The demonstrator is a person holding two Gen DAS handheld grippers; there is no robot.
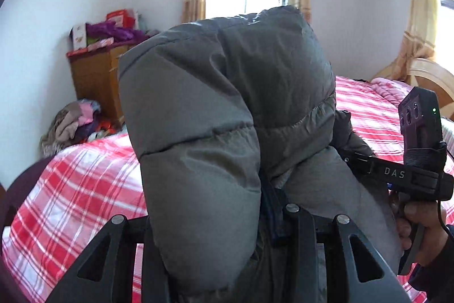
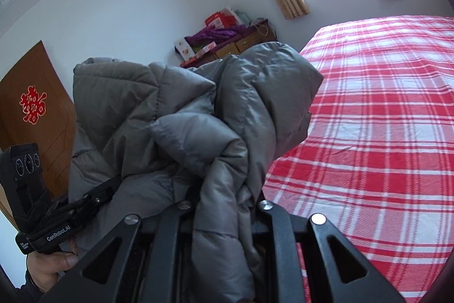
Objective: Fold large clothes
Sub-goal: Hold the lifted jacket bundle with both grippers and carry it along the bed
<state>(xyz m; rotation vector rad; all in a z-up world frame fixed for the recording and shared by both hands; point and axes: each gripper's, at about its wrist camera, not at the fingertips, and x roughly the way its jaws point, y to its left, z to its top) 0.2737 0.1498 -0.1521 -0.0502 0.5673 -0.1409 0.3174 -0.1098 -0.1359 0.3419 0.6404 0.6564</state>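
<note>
A grey puffer jacket (image 1: 227, 110) hangs bunched between both grippers, lifted above the bed. My left gripper (image 1: 266, 206) is shut on a fold of the jacket; padding hides its fingertips. In the right wrist view the jacket (image 2: 181, 127) fills the middle, and my right gripper (image 2: 224, 206) is shut on another fold of it. The right gripper also shows in the left wrist view (image 1: 351, 158), biting the jacket's right side. The left gripper shows in the right wrist view (image 2: 113, 183) at the jacket's left side.
A bed with a red and white plaid sheet (image 2: 369, 118) lies below and to the right, also in the left wrist view (image 1: 73, 189). A wooden cabinet (image 1: 93, 81) with boxes and purple cloth stands by the wall. Clothes pile (image 1: 73, 124) beside it. A wooden door (image 2: 37, 110) is at left.
</note>
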